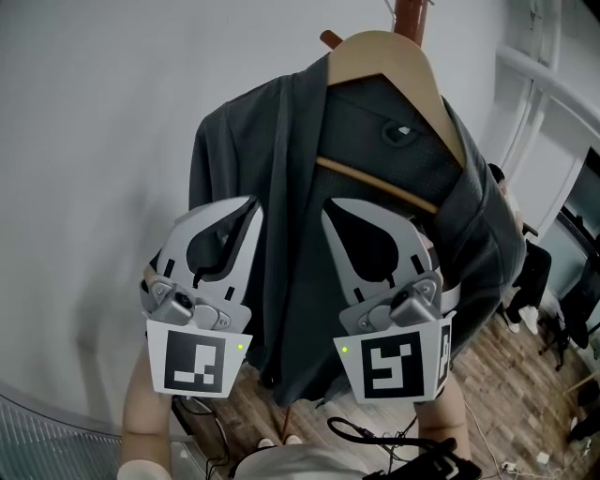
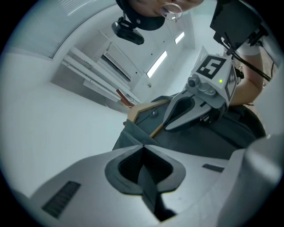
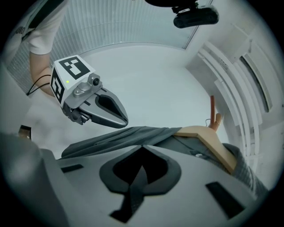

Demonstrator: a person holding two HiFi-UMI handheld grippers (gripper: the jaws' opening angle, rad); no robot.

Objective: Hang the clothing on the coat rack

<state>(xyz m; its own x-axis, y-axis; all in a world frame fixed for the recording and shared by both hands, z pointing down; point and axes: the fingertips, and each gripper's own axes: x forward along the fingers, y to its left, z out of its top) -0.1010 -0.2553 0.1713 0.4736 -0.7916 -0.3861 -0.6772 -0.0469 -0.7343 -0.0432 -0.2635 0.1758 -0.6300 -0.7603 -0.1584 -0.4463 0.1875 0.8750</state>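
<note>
Straightening work, by the look of it: the dark grey cardigan (image 1: 234,141) is draping from a pale wooden hanger (image 1: 398,66), and that hanger is sitting right up against the brown pole of the coat rack (image 1: 410,14), in front of a plain white wall (image 1: 94,112). Whether the hook is properly seated on a peg I can't tell, since it's tucked behind the hanger's crown.

The left gripper (image 1: 248,214) is pinching the cardigan's front edge, jaws tight together with a dark strip of cloth running down between them. The right gripper (image 1: 333,216) is doing likewise a little way across, over the open front, with fabric caught in its closed jaws too.

I'm reading this as the tail end of the job: the hanging is looking done or nearly done, and the fronts are getting tidied. The next move is calling for a gentle let-go, with both sets of jaws opening and easing back without dragging the cloth. Any downward tug is risking tipping the hanger off.

The cardigan is looking soft and slack. It's hanging open, bunching in folds at the wall-side shoulder, and showing a small pale label (image 1: 403,132) inside the neck.
</note>
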